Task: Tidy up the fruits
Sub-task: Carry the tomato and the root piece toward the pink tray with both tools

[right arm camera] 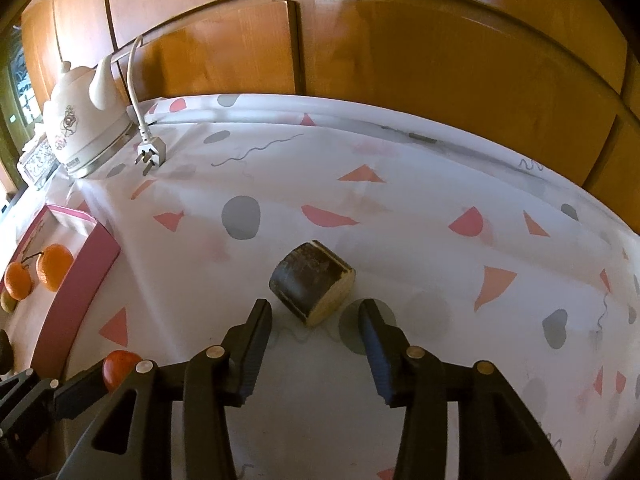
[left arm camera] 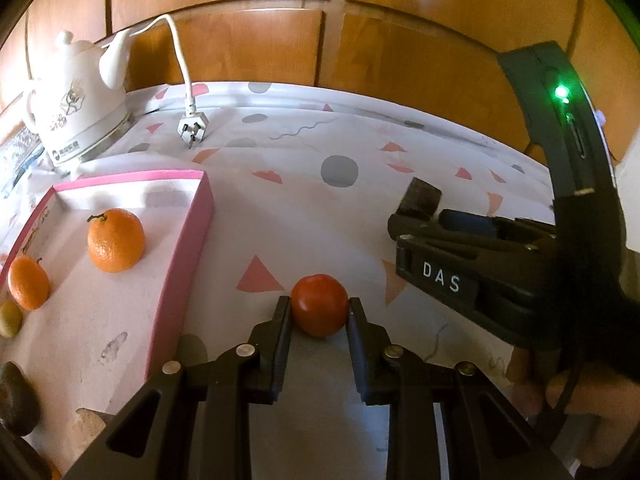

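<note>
My left gripper (left arm camera: 319, 308) has its fingers on both sides of a red tomato-like fruit (left arm camera: 319, 310) that rests on the tablecloth; it also shows in the right wrist view (right arm camera: 119, 366). A pink-rimmed box (left arm camera: 176, 264) to the left holds two oranges (left arm camera: 115, 240) (left arm camera: 28, 282), a small yellow-green fruit (left arm camera: 9, 319) and a dark fruit (left arm camera: 16, 400). My right gripper (right arm camera: 316, 318) is open, just short of a dark cut chunk with a pale face (right arm camera: 312, 286). The right gripper (left arm camera: 472, 256) shows at the right of the left wrist view.
A white kettle (left arm camera: 76, 108) stands at the back left with its loose cord and plug (left arm camera: 192, 126) on the patterned tablecloth (left arm camera: 360, 208). Wooden cabinet doors (left arm camera: 380, 52) close the back. The box shows at the left of the right wrist view (right arm camera: 76, 292).
</note>
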{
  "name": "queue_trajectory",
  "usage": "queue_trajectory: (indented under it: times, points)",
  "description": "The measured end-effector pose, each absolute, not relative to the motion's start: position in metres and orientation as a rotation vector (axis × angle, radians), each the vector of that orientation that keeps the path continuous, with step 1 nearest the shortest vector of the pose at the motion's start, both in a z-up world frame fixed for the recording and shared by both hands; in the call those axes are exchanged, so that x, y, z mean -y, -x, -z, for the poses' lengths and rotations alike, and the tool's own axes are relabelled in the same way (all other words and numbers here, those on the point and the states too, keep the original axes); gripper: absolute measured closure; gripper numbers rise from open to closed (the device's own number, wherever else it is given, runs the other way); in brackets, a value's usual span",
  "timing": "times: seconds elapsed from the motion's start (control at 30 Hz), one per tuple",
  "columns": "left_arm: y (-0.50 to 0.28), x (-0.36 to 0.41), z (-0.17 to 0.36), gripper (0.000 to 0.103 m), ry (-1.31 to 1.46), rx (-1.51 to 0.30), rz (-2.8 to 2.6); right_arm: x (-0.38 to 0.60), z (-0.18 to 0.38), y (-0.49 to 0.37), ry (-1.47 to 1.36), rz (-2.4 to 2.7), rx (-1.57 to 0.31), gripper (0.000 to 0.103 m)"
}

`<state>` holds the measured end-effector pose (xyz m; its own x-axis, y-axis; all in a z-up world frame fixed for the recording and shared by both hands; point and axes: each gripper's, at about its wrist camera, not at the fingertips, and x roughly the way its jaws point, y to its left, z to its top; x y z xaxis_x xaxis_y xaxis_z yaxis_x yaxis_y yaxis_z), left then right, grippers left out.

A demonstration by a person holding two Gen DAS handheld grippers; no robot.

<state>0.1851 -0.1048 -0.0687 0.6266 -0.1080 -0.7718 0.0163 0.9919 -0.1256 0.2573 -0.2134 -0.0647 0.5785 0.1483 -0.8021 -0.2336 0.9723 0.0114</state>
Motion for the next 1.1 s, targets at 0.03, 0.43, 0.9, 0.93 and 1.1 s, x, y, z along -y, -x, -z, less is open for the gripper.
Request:
queue_trajectory:
  times: [0.03, 0.43, 0.9, 0.93, 1.1]
  points:
    - [-0.187, 0.104, 0.069, 0.076, 0.124, -0.897, 0.064, 0.212, 0.064, -0.258, 0.105, -0.219, -0.927, 0.056]
    - [-0.206, 0.105, 0.067, 0.076, 0.131, -0.923, 0.024, 0.206, 0.066, -0.260, 0.100, -0.218, -0.910, 0.055]
    - [-0.215, 0.108, 0.071, 0.076, 0.097, -0.891, 0.027, 0.226, 0.063, -0.245, -0.004, -0.169, -0.940, 0.061]
    - [-0.214, 0.107, 0.071, 0.076, 0.102, -0.892, 0.029, 0.228, 0.062, -0.243, -0.011, -0.159, -0.940, 0.061]
    - [-0.214, 0.108, 0.071, 0.076, 0.094, -0.890, 0.031, 0.237, 0.059, -0.226, -0.033, -0.116, -0.937, 0.061]
